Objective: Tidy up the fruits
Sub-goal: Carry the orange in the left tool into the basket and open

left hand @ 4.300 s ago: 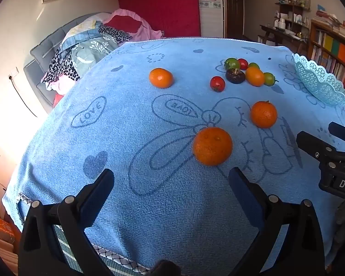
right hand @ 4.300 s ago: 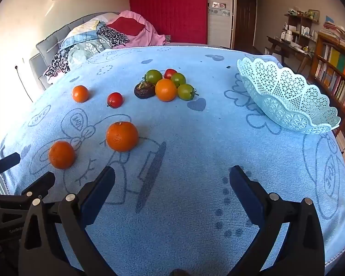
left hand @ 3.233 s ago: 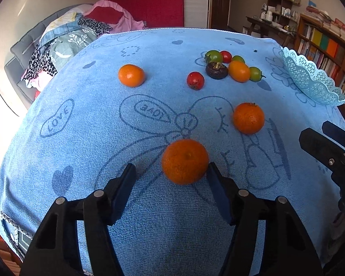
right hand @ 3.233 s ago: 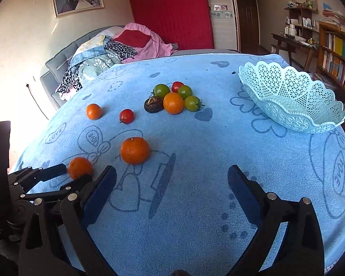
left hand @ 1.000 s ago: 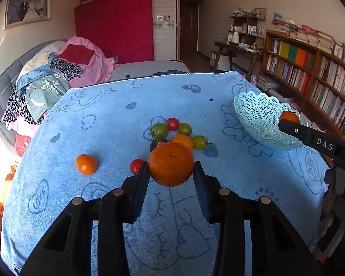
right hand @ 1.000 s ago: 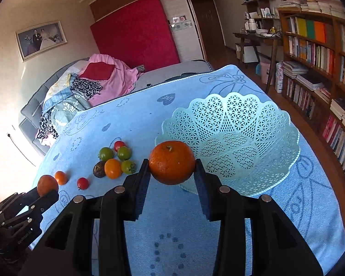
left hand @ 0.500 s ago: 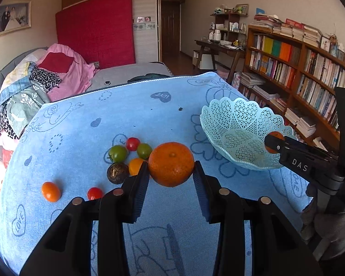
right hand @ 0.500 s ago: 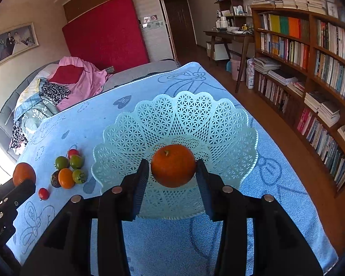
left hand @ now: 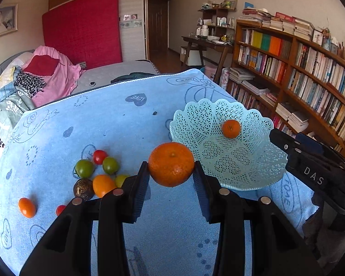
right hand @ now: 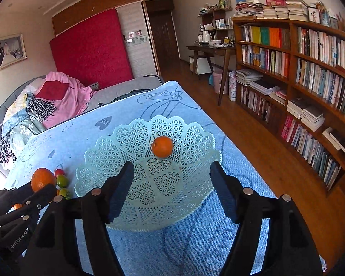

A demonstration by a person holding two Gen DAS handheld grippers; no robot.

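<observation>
Orange [right hand: 162, 146]: just dropped into basket [right hand: 135, 197]; right gripper [right hand: 172, 187] spread, empty. Second orange [left hand: 171, 163]: pinched by left gripper [left hand: 171, 179], pending.

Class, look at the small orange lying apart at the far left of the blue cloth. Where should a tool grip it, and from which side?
Grip the small orange across its narrower middle, coming down from above: it lies alone on the cloth, so both sides are free.
</observation>
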